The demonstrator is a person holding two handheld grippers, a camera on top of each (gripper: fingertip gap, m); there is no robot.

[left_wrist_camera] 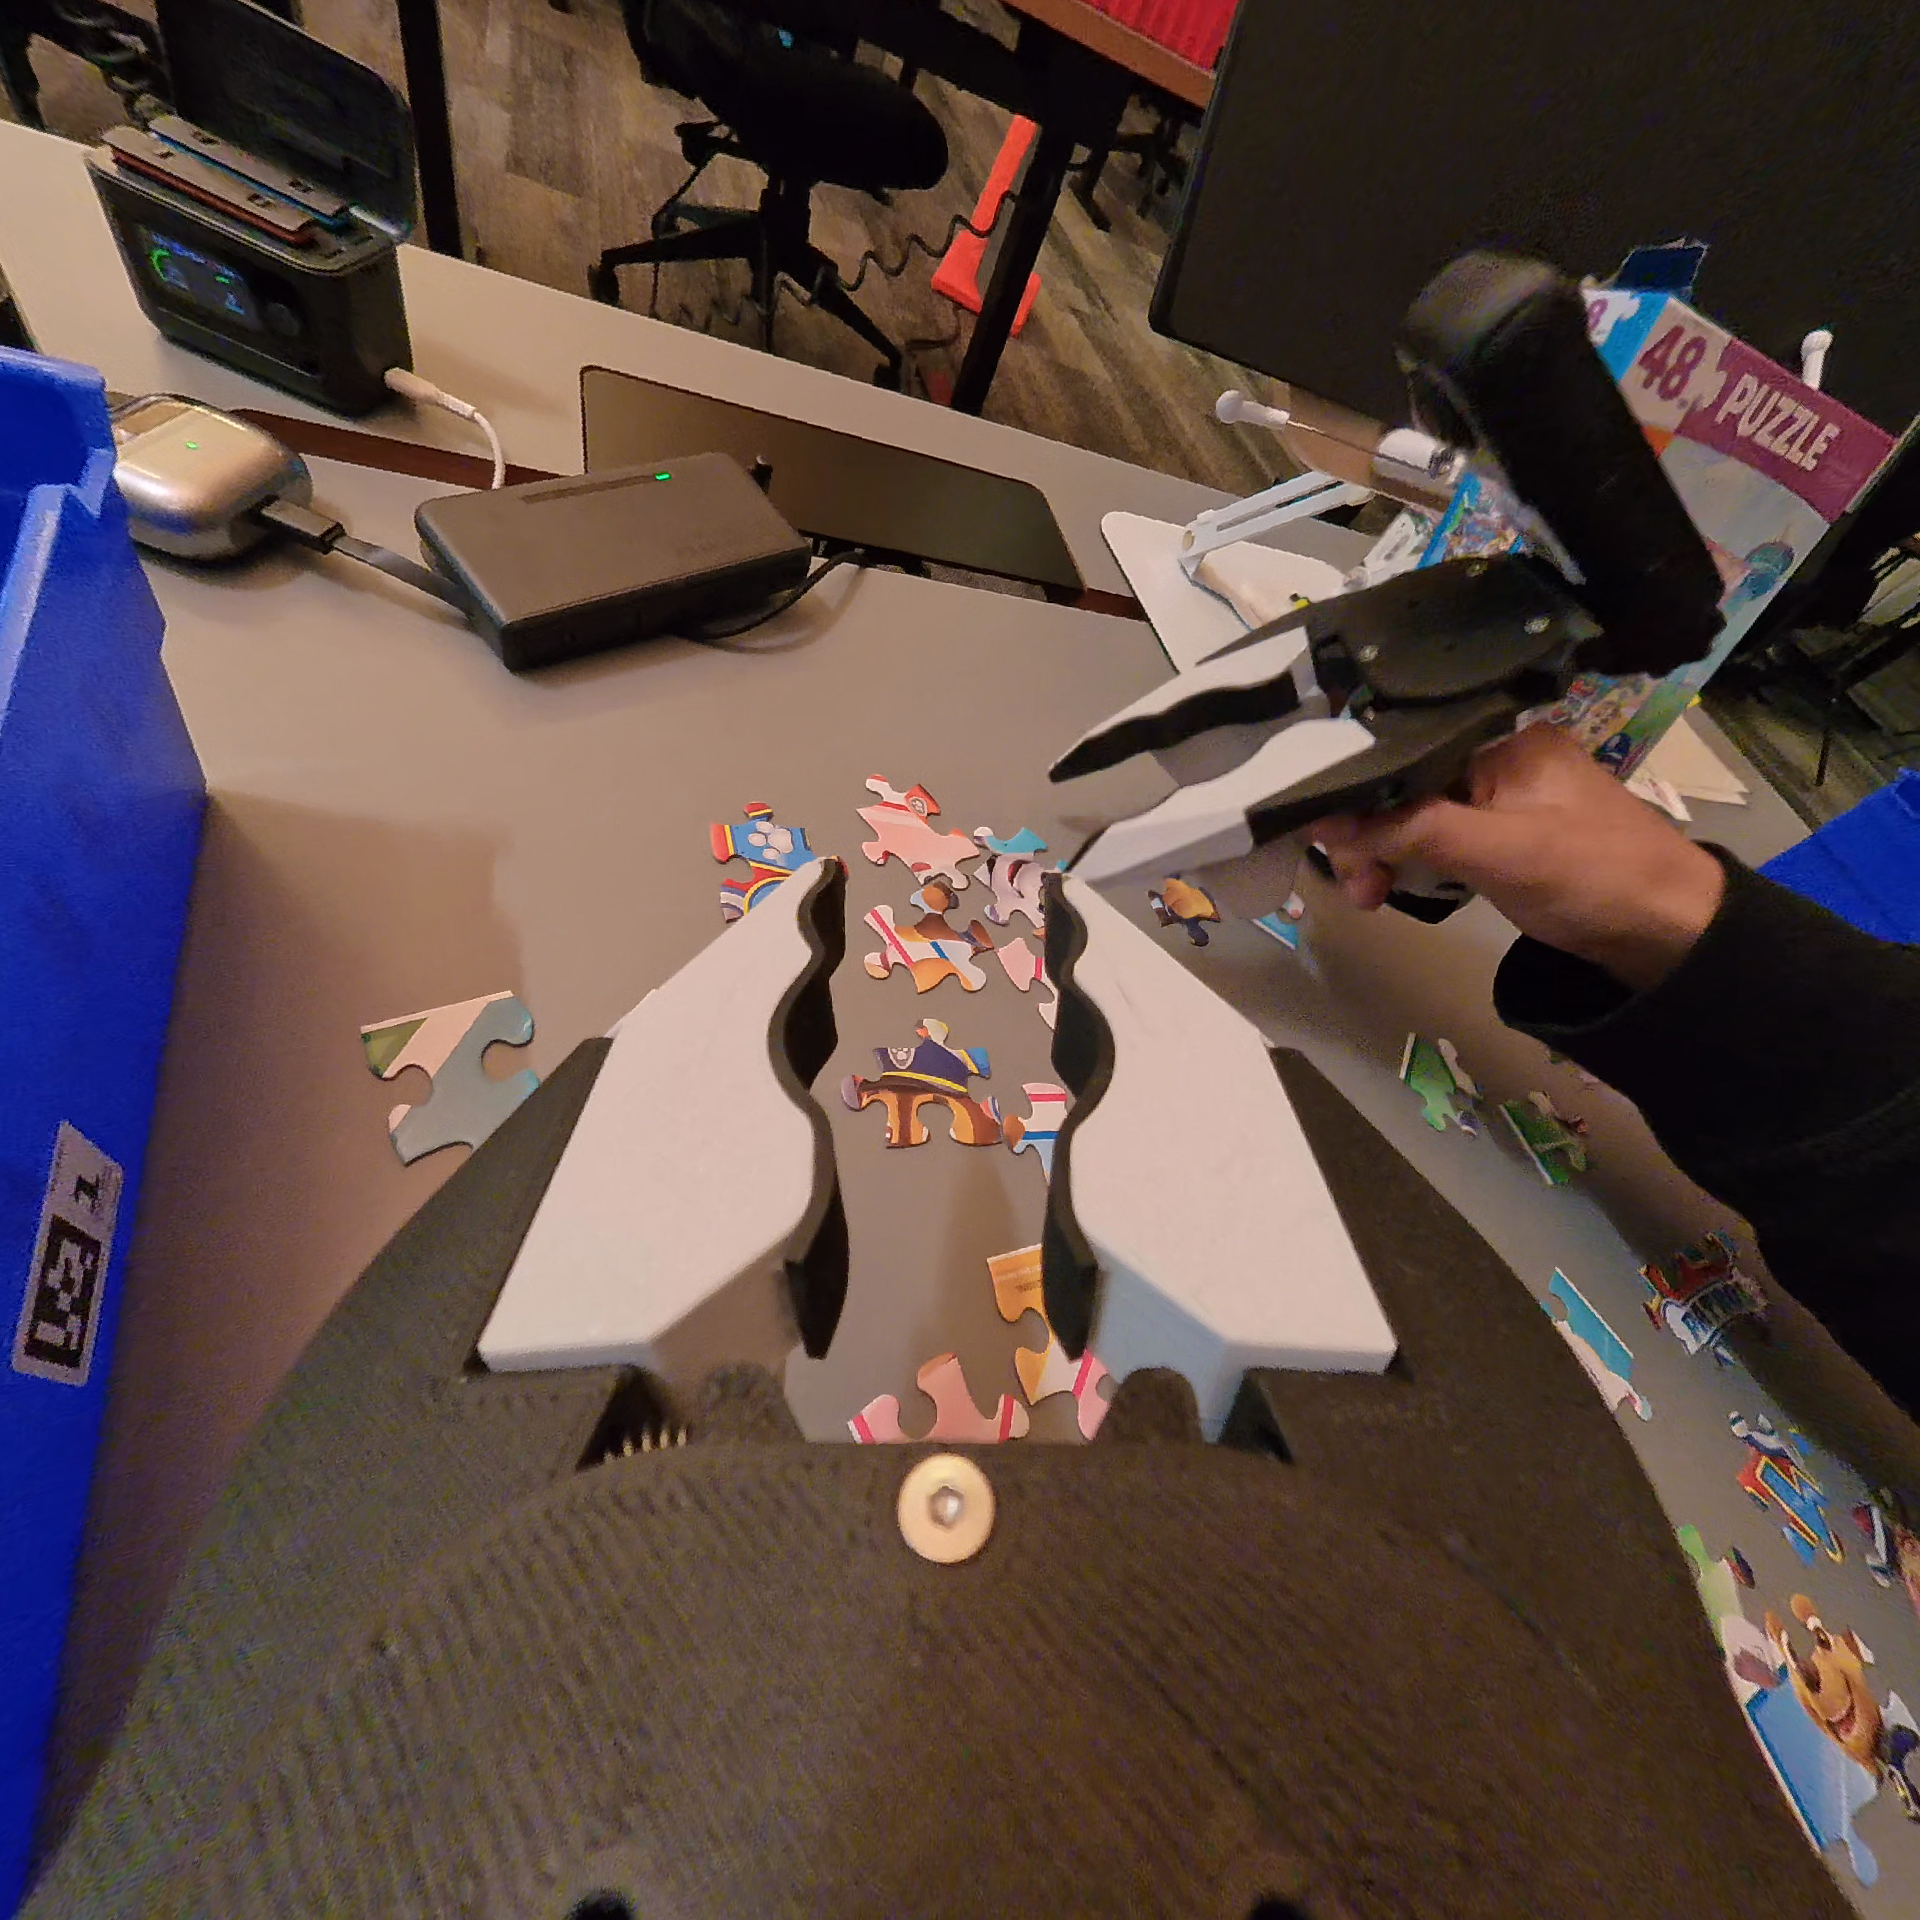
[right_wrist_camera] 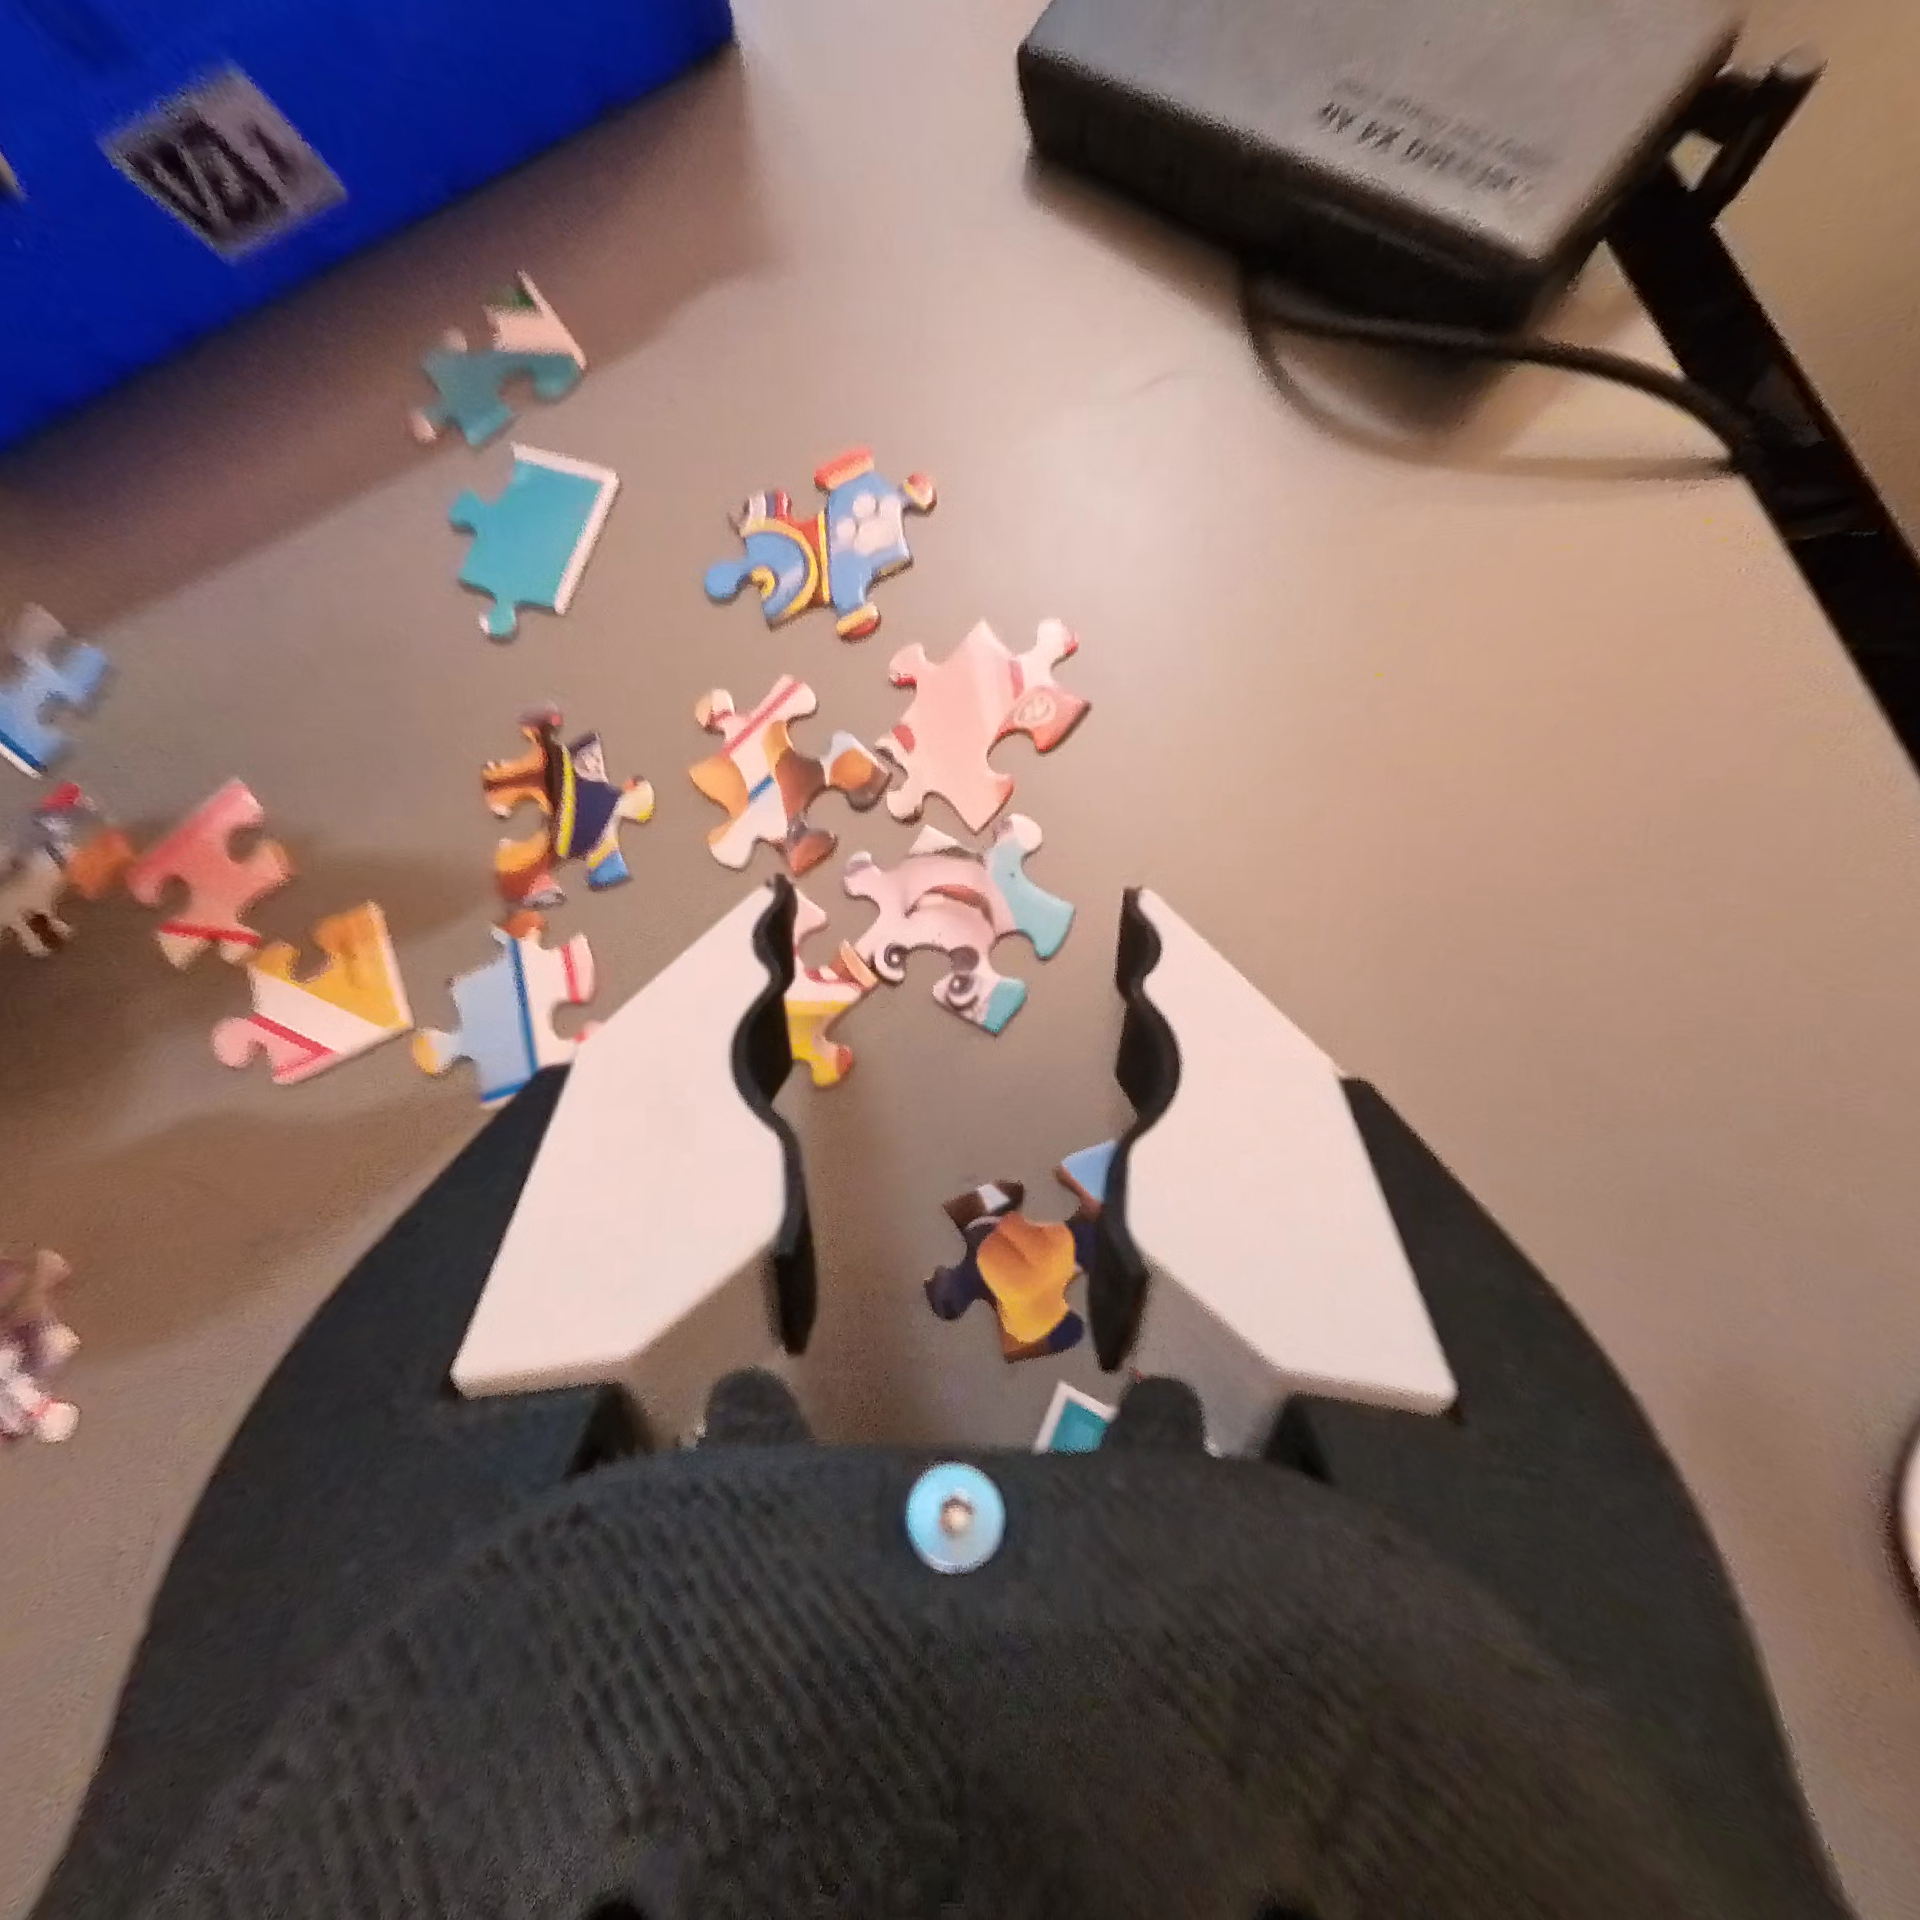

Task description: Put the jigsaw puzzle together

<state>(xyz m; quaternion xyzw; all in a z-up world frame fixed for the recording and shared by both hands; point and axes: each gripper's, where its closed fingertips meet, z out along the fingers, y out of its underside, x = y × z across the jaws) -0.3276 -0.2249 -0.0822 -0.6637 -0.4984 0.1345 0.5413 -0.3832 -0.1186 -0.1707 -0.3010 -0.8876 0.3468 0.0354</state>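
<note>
Grey bench [right_wrist_camera: 1351, 727] carries loose cardboard jigsaw pieces, all flat, picture side up. I've got both claws above them, nothing gripped.

Left claw [left_wrist_camera: 945, 883]: jaws apart, bare, hovering over a brown-and-white piece [left_wrist_camera: 930, 940] seen in the gap; a navy-hat piece [left_wrist_camera: 925, 1086] sits nearer the palm. Blue paw-print piece [left_wrist_camera: 758, 847] is just beside the left fingertip.

Right claw [right_wrist_camera: 956, 904]: jaws wide apart, bare, tips pointing down at the pile. The white-and-teal piece [right_wrist_camera: 961, 925] lies between the tips, pads clear of it, long axis running roughly along the fingers. A yellow-and-pink piece [right_wrist_camera: 821, 1013] is partly under the left finger. A pink piece [right_wrist_camera: 982, 722] lies just past it.

Blue bin [left_wrist_camera: 73, 831] on my left, black power brick [left_wrist_camera: 613, 556] beyond the pile, puzzle box [left_wrist_camera: 1756, 447] standing far right.
</note>
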